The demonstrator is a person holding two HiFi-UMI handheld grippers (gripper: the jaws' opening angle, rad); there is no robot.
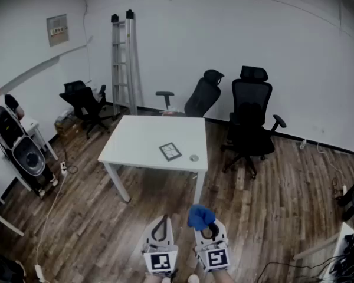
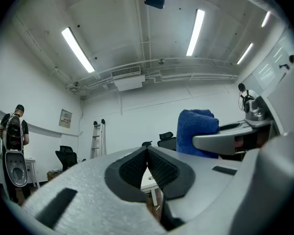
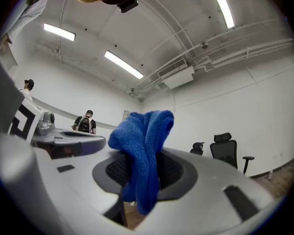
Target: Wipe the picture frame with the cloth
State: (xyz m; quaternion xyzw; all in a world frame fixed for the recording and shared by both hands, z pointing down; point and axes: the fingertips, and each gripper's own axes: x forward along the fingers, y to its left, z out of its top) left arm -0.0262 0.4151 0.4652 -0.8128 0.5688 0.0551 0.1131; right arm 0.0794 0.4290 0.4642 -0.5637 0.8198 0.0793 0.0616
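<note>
Nearest, we hold two grippers, the right gripper (image 3: 140,174) clamped on the one fuzzy blue cloth (image 3: 145,131) and the left gripper (image 2: 148,166) with jaws pressed together, while well ahead the single dark-rimmed picture frame (image 1: 170,151) lies flat on the one white table (image 1: 143,135).

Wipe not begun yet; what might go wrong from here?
The cloth is pinched as a loose bunch in the right gripper, so it may slip out under pressure. The frame lies unheld near the table edge, and the left gripper is shut and empty; wiping may push it into the round object beside it.
</note>
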